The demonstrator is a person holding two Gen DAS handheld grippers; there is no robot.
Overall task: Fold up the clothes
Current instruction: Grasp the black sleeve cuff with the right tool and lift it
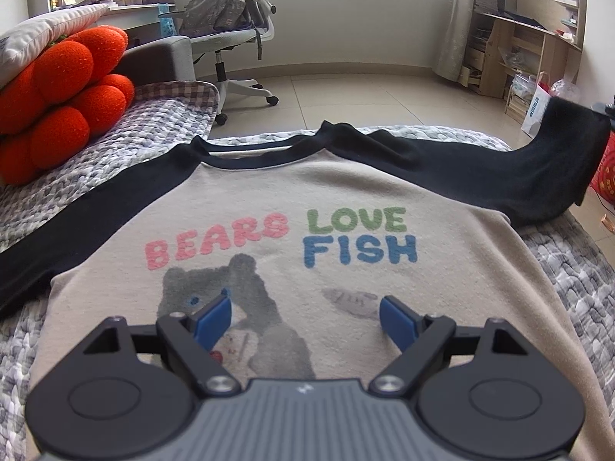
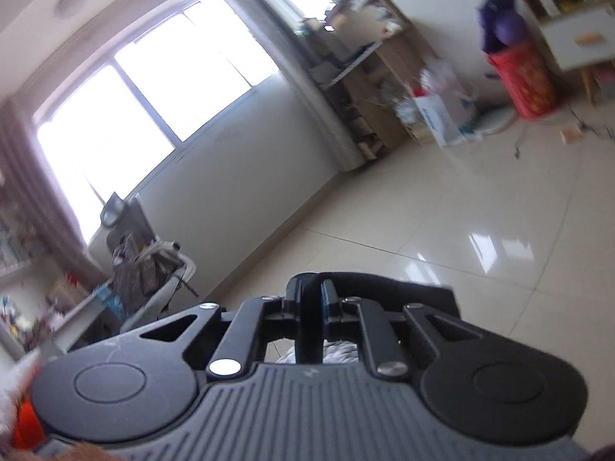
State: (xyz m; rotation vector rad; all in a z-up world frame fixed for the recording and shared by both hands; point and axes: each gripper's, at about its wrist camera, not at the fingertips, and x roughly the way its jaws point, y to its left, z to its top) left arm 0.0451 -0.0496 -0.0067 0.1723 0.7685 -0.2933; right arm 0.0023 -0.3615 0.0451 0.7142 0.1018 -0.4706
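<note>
Left wrist view: my left gripper (image 1: pixel 305 320) is hovering wide open over the beige bear-print sweatshirt (image 1: pixel 346 269), flat on the quilt ahead. Right wrist view: my right gripper (image 2: pixel 311 299) is pinching what looks like its black sleeve (image 2: pixel 392 288). Next I'm folding it inward.

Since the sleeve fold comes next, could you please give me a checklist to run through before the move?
1. Right tongs shut on the black sleeve: ok, cloth sits between the pads.
2. Sleeve end lifted off the bed: ok, it hangs raised at the right.
3. Left tongs open and empty over the shirt: ok.
4. Shirt body flat, print up: ok.
5. Other sleeve laid out flat: ok as far as it shows.
6. Hem straight: cannot tell, the tongs hide it.
</note>
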